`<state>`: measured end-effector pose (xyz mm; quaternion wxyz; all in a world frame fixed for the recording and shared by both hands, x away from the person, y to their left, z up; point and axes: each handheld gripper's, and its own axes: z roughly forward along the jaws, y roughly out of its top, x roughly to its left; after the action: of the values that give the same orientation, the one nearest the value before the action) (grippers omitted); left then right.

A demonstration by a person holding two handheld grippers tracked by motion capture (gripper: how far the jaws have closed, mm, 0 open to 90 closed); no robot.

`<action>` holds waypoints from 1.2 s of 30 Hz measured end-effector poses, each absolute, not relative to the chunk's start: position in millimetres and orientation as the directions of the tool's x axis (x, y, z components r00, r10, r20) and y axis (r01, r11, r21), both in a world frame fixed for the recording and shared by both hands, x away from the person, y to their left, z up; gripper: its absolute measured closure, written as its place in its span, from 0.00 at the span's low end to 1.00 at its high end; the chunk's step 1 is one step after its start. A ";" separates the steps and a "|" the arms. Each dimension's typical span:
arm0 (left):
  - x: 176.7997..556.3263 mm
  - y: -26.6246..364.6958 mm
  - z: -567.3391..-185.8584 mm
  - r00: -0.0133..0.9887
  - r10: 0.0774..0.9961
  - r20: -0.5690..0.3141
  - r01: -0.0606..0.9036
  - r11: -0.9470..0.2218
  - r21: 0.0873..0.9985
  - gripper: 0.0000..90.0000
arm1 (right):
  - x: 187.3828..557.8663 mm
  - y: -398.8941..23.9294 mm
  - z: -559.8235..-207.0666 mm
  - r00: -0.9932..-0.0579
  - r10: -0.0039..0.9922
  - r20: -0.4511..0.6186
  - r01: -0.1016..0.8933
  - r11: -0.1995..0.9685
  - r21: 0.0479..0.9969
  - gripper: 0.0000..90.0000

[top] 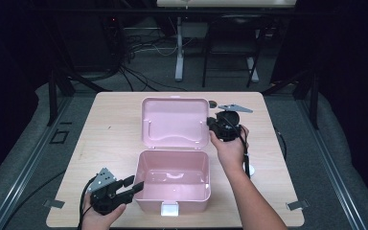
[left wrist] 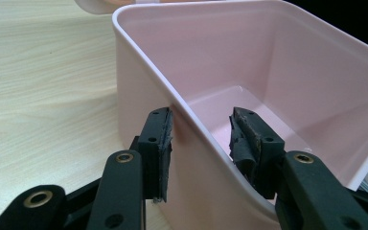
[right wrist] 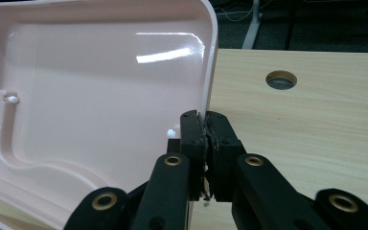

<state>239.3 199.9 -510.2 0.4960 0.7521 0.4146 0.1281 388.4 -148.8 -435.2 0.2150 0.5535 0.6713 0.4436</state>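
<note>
To shut the pink box point(top: 172, 184), the right gripper point(right wrist: 205, 139), pinched tight on the lid point(top: 174, 122) edge, should swing it slowly while the left gripper point(left wrist: 199, 143), open astride the wall, steadies.

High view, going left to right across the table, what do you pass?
Left gripper, straddling the near left wall → pink box, its lid open behind it → right gripper, shut on the lid's right edge.
</note>
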 end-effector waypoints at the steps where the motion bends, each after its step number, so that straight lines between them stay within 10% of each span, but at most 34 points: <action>1: 239.3 199.9 -510.3 0.623 0.751 -0.220 0.496 -0.163 0.853 0.66 | 389.3 -148.9 -435.7 -0.292 0.934 0.207 0.557 -0.009 0.830 0.97; 36: 238.9 200.6 -510.9 0.627 0.747 -0.223 0.494 -0.159 0.855 0.66 | 409.0 -145.8 -454.7 -0.273 0.947 0.171 0.640 0.046 0.767 0.98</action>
<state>238.9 200.6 -510.9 0.4997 0.7508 0.4131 0.1267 409.0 -145.8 -454.7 0.1966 0.5699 0.6961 0.3899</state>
